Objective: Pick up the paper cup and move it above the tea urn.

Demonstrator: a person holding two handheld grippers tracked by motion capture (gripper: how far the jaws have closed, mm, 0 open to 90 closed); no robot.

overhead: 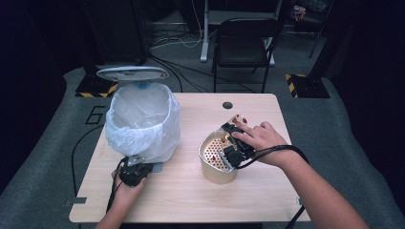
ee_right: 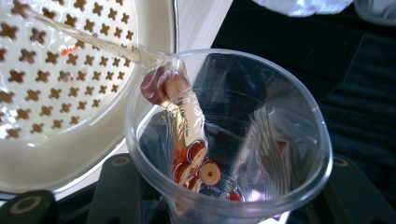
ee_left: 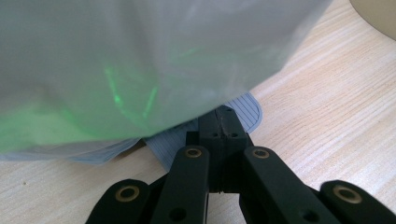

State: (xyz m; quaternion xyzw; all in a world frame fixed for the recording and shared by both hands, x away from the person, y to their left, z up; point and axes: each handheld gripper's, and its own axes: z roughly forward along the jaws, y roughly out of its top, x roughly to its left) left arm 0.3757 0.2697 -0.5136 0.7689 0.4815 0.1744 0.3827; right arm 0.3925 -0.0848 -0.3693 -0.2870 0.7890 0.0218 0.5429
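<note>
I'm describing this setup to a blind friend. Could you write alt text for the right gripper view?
A clear plastic cup, held between the right gripper's black jaws, tilts toward a cream strainer with cross-shaped holes, and a thin stream of liquid runs from the cup's rim across it. A few red and orange ring-shaped pieces cling inside the cup.
</note>
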